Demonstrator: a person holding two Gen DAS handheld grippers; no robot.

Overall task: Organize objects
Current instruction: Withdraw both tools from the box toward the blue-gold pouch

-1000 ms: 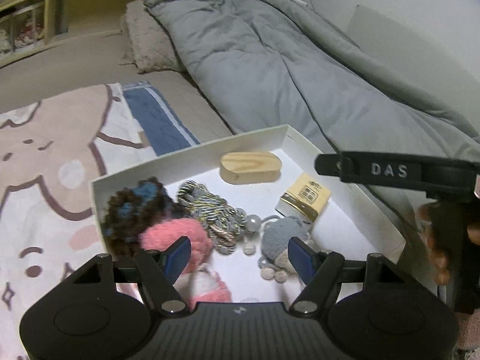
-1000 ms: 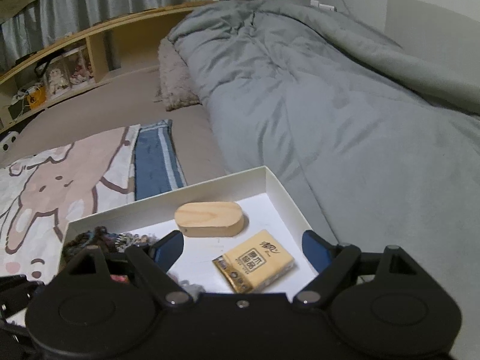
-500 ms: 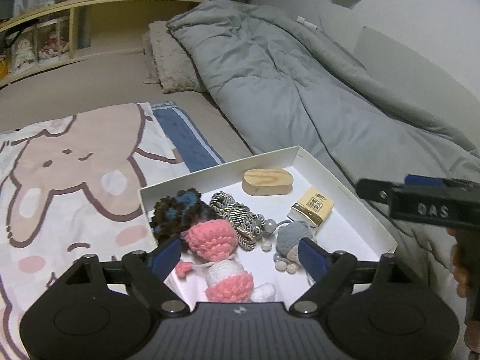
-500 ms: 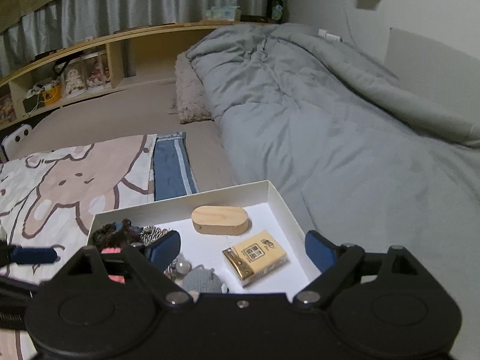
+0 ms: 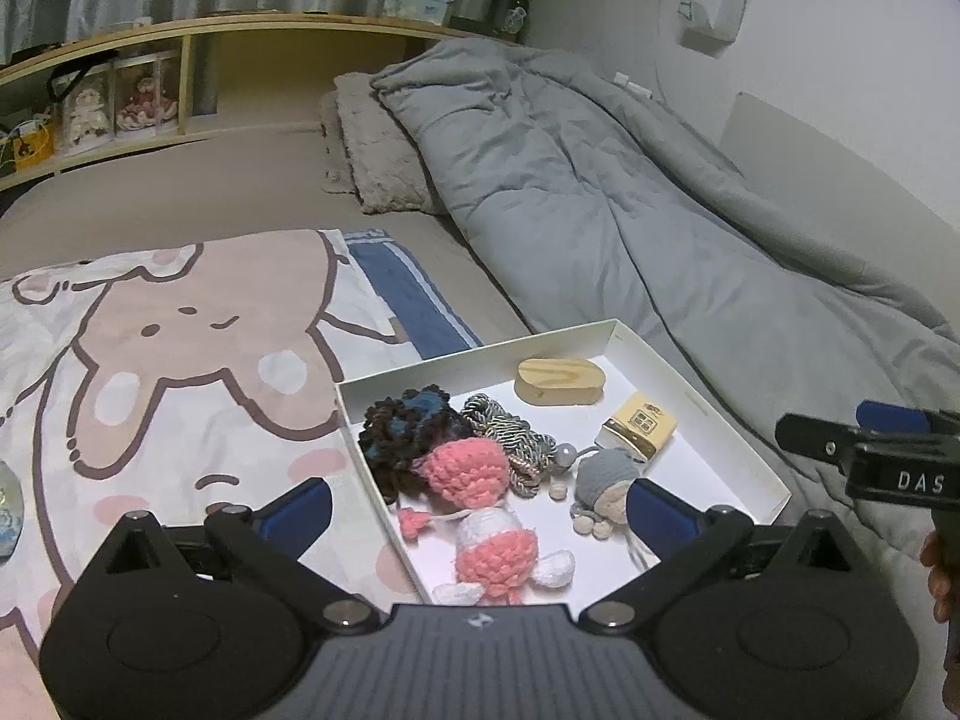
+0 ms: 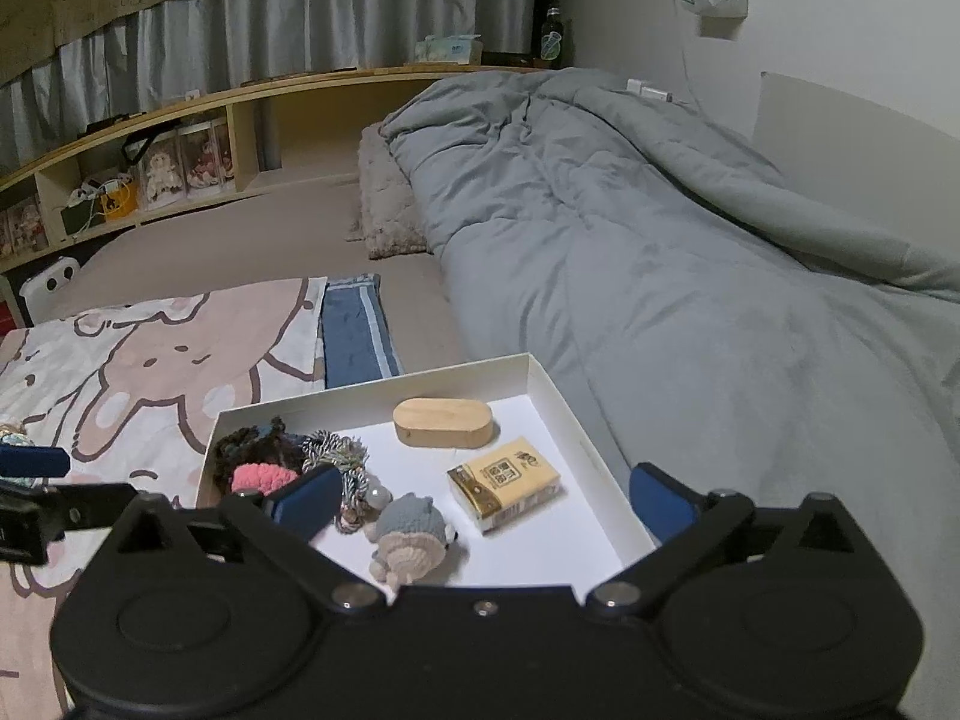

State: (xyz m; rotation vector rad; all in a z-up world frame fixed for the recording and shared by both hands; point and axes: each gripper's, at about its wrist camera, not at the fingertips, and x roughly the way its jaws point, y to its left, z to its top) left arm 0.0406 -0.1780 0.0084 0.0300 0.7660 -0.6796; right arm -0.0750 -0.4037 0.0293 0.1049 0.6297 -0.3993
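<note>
Basically, white shallow box (image 5: 708, 414) sits on the bed, between the cartoon bunny blanket (image 5: 180, 360) and the grey duvet (image 5: 630, 228). Inside the box: pink-and-white crochet doll (image 5: 486, 516) lying at the near left, dark brown-blue yarn piece (image 5: 402, 426) behind it at the left wall, braided grey-white cord (image 5: 510, 432) touching both. Grey crochet figure (image 6: 414, 525) lies near the middle front, small beads just beside it. Yellow tissue pack (image 6: 504, 483) lies flat to its right, apart from the box wall. Oval wooden block (image 6: 444, 423) sits at the back, near the far wall.

Left gripper (image 5: 477, 510) hovers over the near-left part of the box, jaws opening, blue pads wide apart, nothing pressed between them; doll and grey figure only show in the gap below. Right gripper (image 6: 483, 501) hovers over the near-right part of the box, jaws opening too, pads spread wide, grasping nothing. Fingers (image 5: 939, 570) of a hand show at the right edge of the left view, on the other gripper's handle.

Blue striped cloth (image 6: 354, 330) lies past the box. Fuzzy pillow (image 6: 387, 204) sits by the duvet. Wooden shelf (image 6: 180, 138) with dolls runs behind the bed.
</note>
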